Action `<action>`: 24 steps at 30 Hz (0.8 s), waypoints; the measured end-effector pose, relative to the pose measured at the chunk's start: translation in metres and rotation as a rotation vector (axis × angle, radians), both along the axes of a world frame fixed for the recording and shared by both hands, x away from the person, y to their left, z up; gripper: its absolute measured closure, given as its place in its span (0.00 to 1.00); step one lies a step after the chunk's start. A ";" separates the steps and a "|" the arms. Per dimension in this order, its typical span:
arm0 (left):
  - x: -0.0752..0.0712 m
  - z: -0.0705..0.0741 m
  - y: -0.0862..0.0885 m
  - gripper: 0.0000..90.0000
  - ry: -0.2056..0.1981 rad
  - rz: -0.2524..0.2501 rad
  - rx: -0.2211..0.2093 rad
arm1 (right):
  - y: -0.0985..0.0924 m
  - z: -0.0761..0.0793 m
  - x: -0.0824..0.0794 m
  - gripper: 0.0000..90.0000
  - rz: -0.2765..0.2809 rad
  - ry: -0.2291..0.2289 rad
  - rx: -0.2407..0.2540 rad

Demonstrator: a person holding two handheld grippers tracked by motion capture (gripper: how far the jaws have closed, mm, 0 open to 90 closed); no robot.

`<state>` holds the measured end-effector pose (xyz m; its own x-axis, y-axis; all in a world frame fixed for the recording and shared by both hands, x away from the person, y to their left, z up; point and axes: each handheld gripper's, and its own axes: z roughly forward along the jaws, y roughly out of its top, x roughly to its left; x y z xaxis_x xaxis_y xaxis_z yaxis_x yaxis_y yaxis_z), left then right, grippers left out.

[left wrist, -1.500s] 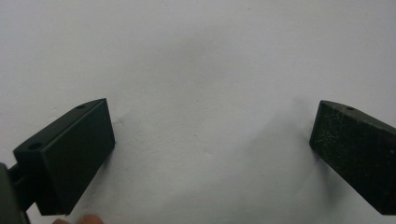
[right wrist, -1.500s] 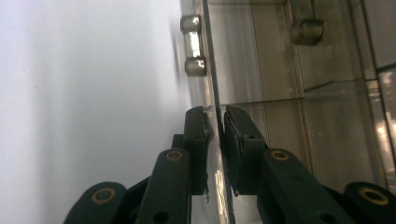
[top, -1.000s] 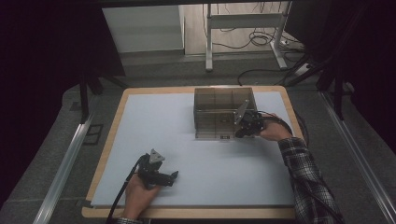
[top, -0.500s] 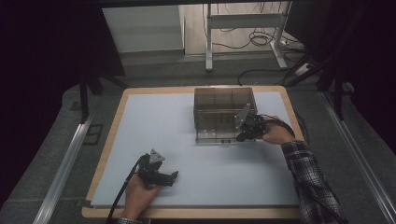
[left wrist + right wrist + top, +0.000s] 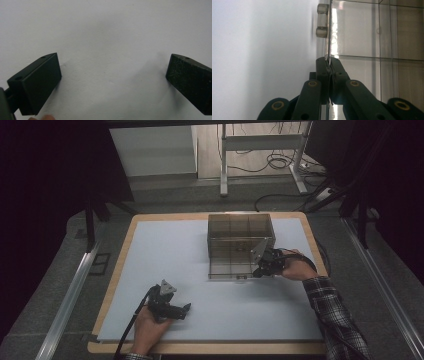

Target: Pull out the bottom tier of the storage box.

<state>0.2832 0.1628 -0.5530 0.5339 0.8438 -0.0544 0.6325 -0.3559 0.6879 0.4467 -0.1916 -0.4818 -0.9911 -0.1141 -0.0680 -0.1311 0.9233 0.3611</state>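
high view: clear plastic box (image 5: 240,245) sits at the worktop (image 5: 165,245) far right. right hand-held gripper (image 5: 260,270) is clamped on its thin front panel; left hand-held gripper (image 5: 186,309) open, empty. judged light, stiff, slippery, crackable; grip edges.

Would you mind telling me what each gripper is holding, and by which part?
The right gripper is shut on the thin front panel of the clear plastic box, near its handle. The left gripper holds nothing.

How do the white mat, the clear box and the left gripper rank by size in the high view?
1. white mat
2. clear box
3. left gripper, clearly the smallest, though nearest the camera
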 end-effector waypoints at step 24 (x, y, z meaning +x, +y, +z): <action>0.000 0.000 0.000 0.00 0.000 0.001 -0.002 | -0.006 -0.008 -0.012 0.80 -0.037 -0.028 0.051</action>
<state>0.2832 0.1627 -0.5531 0.5329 0.8444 -0.0555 0.6327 -0.3541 0.6887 0.4350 -0.1979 -0.4895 -0.9922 -0.0732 -0.1008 -0.1081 0.9081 0.4046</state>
